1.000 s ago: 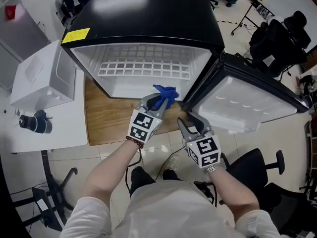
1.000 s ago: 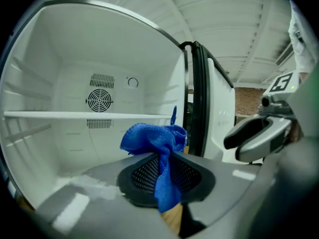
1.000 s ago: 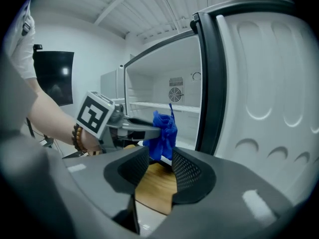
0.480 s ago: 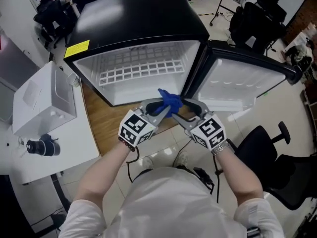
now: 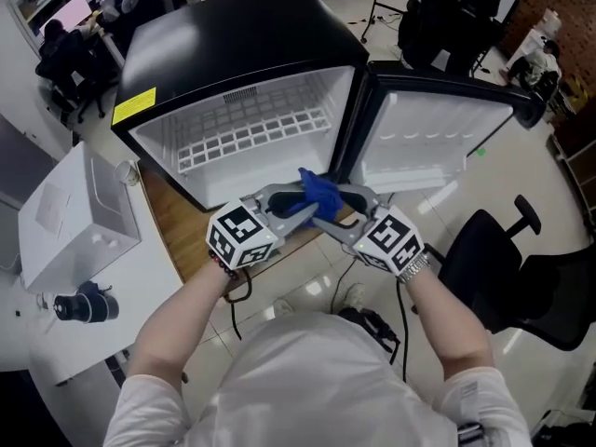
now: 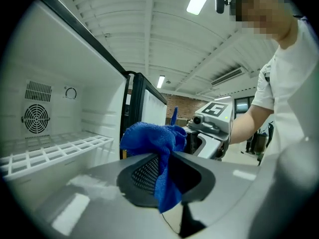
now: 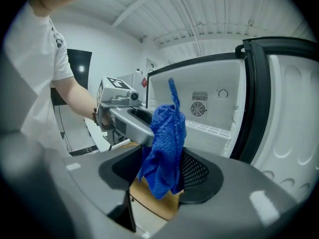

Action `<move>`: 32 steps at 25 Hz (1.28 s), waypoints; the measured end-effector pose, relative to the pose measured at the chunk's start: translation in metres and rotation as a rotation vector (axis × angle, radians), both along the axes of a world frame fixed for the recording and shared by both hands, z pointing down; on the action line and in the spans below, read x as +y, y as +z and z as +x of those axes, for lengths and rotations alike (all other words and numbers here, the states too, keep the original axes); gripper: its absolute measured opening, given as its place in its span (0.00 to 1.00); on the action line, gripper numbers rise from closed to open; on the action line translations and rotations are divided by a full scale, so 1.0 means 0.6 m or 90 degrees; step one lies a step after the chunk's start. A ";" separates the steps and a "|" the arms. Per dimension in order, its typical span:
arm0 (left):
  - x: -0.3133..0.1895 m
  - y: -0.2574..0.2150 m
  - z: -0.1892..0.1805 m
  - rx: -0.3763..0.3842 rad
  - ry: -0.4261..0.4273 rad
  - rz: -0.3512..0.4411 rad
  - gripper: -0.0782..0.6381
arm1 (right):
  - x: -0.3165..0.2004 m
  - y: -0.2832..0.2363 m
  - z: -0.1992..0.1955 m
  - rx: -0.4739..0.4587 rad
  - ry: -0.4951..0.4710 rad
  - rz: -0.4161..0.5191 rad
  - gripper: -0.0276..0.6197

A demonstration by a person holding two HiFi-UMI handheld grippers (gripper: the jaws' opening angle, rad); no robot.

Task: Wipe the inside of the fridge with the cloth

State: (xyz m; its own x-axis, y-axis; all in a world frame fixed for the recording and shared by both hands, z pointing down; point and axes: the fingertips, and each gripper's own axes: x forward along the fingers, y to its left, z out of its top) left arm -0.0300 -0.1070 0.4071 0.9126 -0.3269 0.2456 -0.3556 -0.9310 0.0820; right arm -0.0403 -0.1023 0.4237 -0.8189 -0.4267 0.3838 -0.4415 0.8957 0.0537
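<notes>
Both forearms reach forward, with the left gripper (image 5: pixel 291 203) and right gripper (image 5: pixel 337 214) angled tip to tip before the open fridge (image 5: pixel 251 54). The left gripper clamps the blue cloth (image 5: pixel 321 192). The right gripper's jaws have just been opening and stand wide around the cloth's hanging end. Only the gripper views show the fan vent (image 6: pixel 36 118) on the fridge's back wall

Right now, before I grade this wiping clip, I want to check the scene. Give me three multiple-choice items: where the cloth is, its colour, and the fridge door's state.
1. Where is the cloth?
A) in a bucket
B) pinched in the left tongs
C) hanging from a hook

2. What colour is the cloth?
A) blue
B) yellow
C) white

3. The fridge door is:
A) shut
B) taken off
C) swung open

Answers:
1 B: the left gripper view shows the cloth clamped there.
2 A: it is blue in every view.
3 C: the head view shows the door standing wide.
</notes>
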 end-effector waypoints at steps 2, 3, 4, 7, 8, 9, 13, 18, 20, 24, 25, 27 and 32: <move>0.003 -0.003 0.002 -0.004 0.014 -0.001 0.19 | 0.005 -0.003 0.004 -0.001 0.001 0.004 0.38; 0.004 -0.004 0.005 -0.006 0.019 -0.002 0.19 | 0.007 -0.005 0.008 -0.001 0.002 0.006 0.36; 0.005 -0.005 0.009 -0.007 0.022 -0.004 0.19 | 0.008 -0.006 0.014 -0.001 0.002 0.006 0.34; 0.007 -0.008 0.031 -0.008 0.032 -0.011 0.19 | 0.007 -0.009 0.037 0.004 0.003 0.008 0.30; 0.007 -0.009 0.042 -0.009 0.036 -0.015 0.19 | 0.006 -0.009 0.048 0.010 0.005 0.010 0.28; 0.008 -0.010 0.054 -0.010 0.040 -0.019 0.19 | 0.004 -0.008 0.059 0.016 0.008 0.013 0.25; 0.001 -0.015 0.094 -0.012 0.026 -0.022 0.20 | -0.007 -0.018 0.102 0.022 0.037 0.026 0.18; -0.032 -0.034 0.121 0.071 -0.073 -0.028 0.26 | -0.036 -0.054 0.169 0.005 0.102 0.060 0.16; -0.056 -0.031 0.114 0.111 -0.141 -0.045 0.27 | -0.052 -0.073 0.198 -0.003 0.129 0.078 0.15; -0.096 0.011 0.114 0.078 -0.260 -0.049 0.27 | -0.083 -0.109 0.244 -0.018 0.175 0.105 0.15; -0.103 0.026 0.121 0.057 -0.281 -0.050 0.27 | -0.091 -0.119 0.250 -0.023 0.183 0.112 0.15; -0.115 0.056 0.136 0.018 -0.317 -0.060 0.29 | -0.106 -0.139 0.256 -0.033 0.197 0.125 0.15; -0.141 0.128 0.172 -0.066 -0.377 -0.096 0.38 | -0.127 -0.191 0.250 -0.044 0.206 0.161 0.15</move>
State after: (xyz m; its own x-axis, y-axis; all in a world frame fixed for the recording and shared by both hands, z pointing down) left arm 0.0735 -0.1917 0.4839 0.5560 -0.7252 0.4062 -0.8214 -0.5540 0.1352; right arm 0.1099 -0.1786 0.3091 -0.6479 -0.7395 0.1826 -0.7079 0.6731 0.2142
